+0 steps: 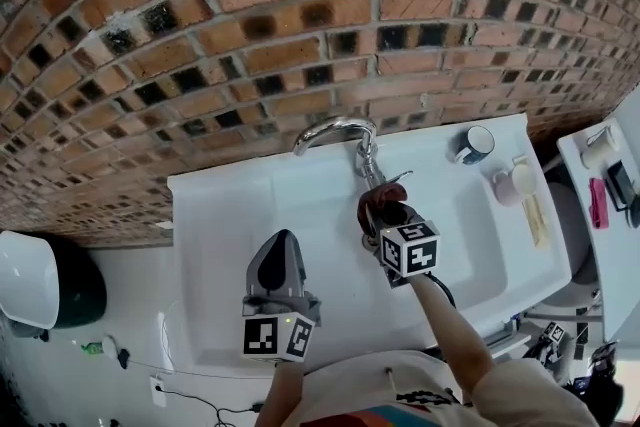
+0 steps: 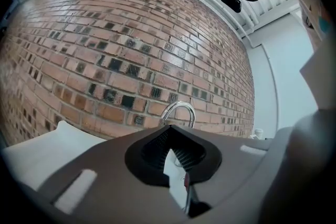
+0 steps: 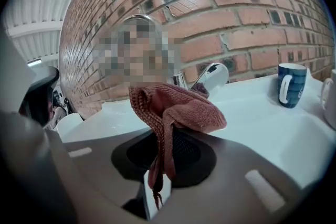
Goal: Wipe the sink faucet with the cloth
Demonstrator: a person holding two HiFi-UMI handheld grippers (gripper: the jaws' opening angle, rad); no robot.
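Layout: sink (image 1: 230, 215) before brick wall (image 1: 200, 35).
The faucet (image 1: 335, 128) stands at the rear edge, centre. The mug (image 1: 473, 145) and cup (image 1: 515, 183) sit on the right ledge. The right gripper (image 1: 382, 205) with cloth (image 3: 178, 107) is just before the faucet, the left gripper (image 1: 281, 240) further left.

Faucet (image 3: 212, 77) mostly behind the bunched red cloth (image 3: 178, 110)

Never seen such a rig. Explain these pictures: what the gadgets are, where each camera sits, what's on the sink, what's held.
No robot: a person holds a two-jaw gripper in each hand. The head view looks down from the person's head; each gripper view rides on its own gripper. The left gripper is shut and empty over the white sink. The right gripper is shut on a reddish cloth close to the faucet. A blue mug and a white mug stand on its rim.
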